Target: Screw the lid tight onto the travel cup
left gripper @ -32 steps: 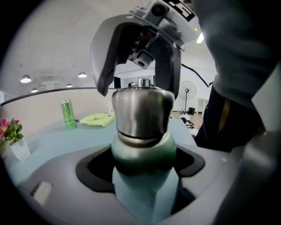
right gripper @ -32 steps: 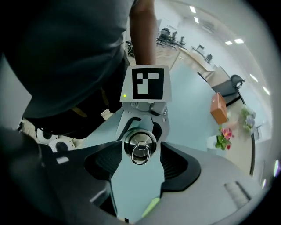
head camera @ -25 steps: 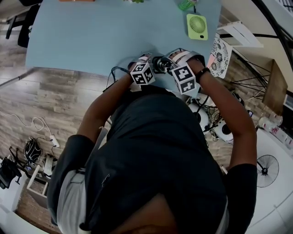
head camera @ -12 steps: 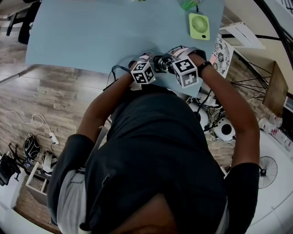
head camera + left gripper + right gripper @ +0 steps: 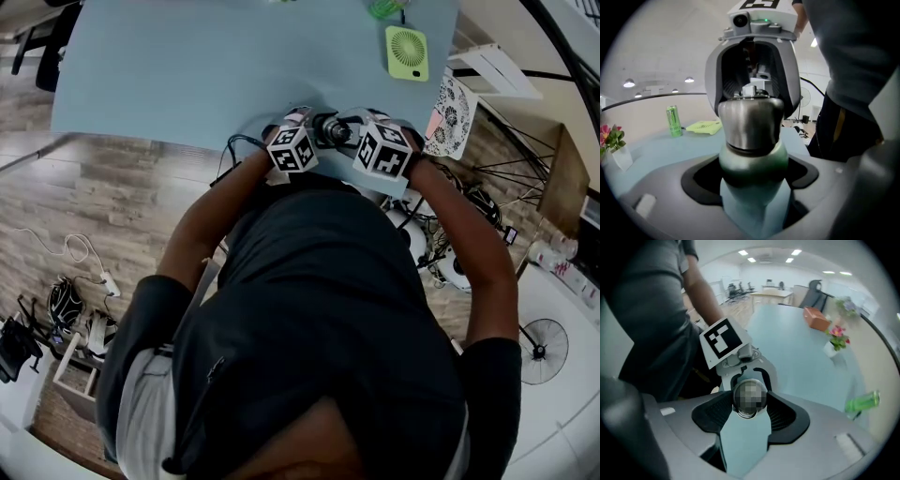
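Observation:
The travel cup [image 5: 752, 161] has a green body and a steel lid [image 5: 750, 119], and it stands upright near the table's front edge. My left gripper [image 5: 752, 192] is shut on the green body from the side. My right gripper [image 5: 750, 406] points steeply down over the cup, with its pads against both sides of the round lid [image 5: 749, 409]. Its jaws have just been closing with the lid between them. In the head view the two marker cubes flank the cup [image 5: 330, 129], left gripper [image 5: 309, 139] on one side and right gripper [image 5: 352, 134] on the other.
On the pale blue table [image 5: 187, 75] lie a flat green fan [image 5: 405, 52] and a green can [image 5: 672, 121] at the far right. A small flower pot [image 5: 836, 341] and an orange box [image 5: 816, 317] stand further along. The table's front edge is just below the grippers.
The right gripper has rolled about the lid, and its marker cube has swung round and shifted right. The left gripper and the cup have stayed still.

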`<action>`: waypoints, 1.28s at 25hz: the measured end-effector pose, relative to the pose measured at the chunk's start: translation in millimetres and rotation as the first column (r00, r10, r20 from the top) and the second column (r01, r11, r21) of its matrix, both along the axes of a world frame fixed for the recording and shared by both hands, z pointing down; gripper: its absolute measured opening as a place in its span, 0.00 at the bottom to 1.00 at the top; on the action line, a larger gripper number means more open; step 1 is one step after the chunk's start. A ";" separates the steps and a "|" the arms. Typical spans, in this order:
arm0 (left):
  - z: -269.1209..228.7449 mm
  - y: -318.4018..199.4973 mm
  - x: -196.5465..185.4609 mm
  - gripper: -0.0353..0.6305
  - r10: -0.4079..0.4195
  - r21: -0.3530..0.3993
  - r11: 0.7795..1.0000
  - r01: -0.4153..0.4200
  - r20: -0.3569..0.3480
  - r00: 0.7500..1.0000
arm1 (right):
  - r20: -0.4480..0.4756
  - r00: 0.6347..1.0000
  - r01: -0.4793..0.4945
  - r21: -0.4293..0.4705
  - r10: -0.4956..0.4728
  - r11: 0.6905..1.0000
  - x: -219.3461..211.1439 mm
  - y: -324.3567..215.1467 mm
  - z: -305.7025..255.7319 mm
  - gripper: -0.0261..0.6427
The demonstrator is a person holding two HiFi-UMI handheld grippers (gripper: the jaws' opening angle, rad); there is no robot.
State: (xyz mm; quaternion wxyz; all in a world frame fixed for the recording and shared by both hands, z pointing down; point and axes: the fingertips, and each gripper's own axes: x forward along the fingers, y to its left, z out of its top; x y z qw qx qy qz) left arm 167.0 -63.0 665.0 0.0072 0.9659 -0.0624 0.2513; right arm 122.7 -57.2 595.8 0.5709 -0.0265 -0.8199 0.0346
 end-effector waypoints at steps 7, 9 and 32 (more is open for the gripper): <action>-0.6 -1.0 0.2 0.70 -0.025 0.002 1.000 0.025 -0.003 1.000 | 0.140 0.708 -0.699 -0.005 0.692 0.715 2.0 -12.5 -10.0 0.38; -1.1 -1.6 -0.8 0.70 -0.038 0.004 0.999 0.038 -0.006 0.999 | 0.152 0.654 -0.750 0.004 0.741 0.661 1.4 -12.9 -10.0 0.38; 0.5 -4.7 -0.6 0.70 -0.048 0.000 0.999 0.048 -0.019 0.999 | -0.047 0.988 0.154 0.150 -0.148 0.977 -0.1 0.5 -18.7 0.45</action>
